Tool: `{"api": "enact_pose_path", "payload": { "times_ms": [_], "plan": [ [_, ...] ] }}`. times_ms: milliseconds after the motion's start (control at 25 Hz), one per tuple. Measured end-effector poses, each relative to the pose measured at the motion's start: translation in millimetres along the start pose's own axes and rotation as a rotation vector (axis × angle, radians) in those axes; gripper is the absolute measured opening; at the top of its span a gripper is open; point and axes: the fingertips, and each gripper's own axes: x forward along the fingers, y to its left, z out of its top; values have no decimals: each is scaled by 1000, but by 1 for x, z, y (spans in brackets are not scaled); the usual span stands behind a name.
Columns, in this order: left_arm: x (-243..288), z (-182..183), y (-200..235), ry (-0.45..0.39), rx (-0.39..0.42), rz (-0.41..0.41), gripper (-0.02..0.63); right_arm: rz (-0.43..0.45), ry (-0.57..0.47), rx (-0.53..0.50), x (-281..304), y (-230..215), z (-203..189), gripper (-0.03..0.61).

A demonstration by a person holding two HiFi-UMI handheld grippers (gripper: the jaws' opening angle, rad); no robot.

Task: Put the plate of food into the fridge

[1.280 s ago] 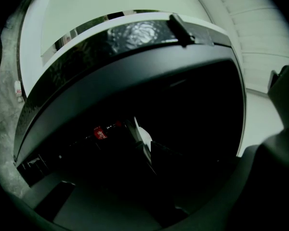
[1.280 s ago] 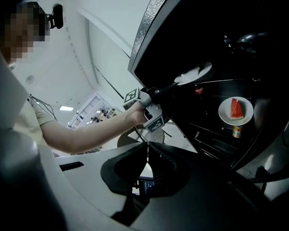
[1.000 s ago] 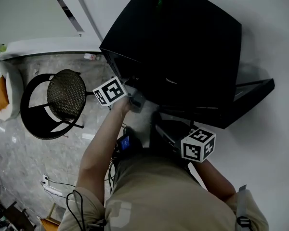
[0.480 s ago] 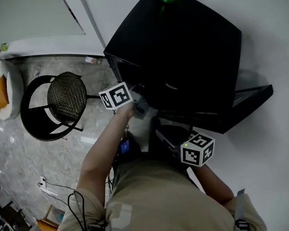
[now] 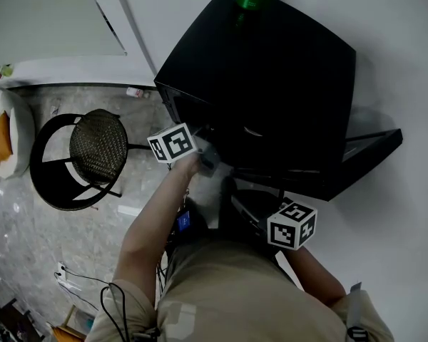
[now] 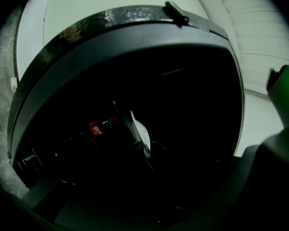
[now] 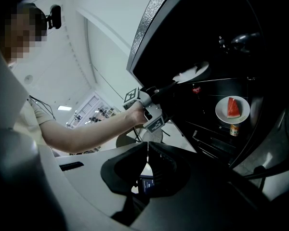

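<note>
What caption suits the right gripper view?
Left gripper holds a white plate inside the black fridge, near a watermelon plate; right gripper shut, empty.

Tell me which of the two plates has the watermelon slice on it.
The lower plate, lying inside the fridge above a small can. The upper plate, gripped by the left gripper, doesn't show what it carries.

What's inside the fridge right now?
A plate with a watermelon slice, a can below it, a red-labelled bottle, and a white plate held in by the left gripper. The rest of the fridge interior is too dark to see.
</note>
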Motion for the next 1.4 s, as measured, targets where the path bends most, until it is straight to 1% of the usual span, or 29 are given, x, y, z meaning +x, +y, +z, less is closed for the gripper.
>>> {"api": "enact_pose_path", "payload": {
  "times_ms": [120, 200, 360, 520, 760, 1000, 1200, 1400],
  "plan": [
    [-2, 0, -4, 1, 19, -15, 52, 0, 2, -3, 0, 1, -1, 23],
    [-7, -2, -8, 5, 36, -25, 91, 0, 3, -5, -1, 1, 0, 23],
    [-12, -16, -10, 52, 61, -21, 92, -2, 6, -1, -1, 0, 0, 23],
    [-5, -30, -7, 99, 79, -12, 92, -1, 13, -14, 1, 1, 0, 24],
    [7, -29, -10, 122, 117, -18, 92, -18, 16, -8, -2, -1, -1, 23],
    [9, -28, -8, 123, 111, -14, 84, -23, 19, 2, -2, -4, -1, 23],
    [5, -28, -12, 115, 95, -33, 84, -25, 20, 5, -2, -6, 0, 23],
    [6, -33, -15, 139, 120, -51, 77, -26, 24, 6, 0, -5, 0, 24]
  ]
}}
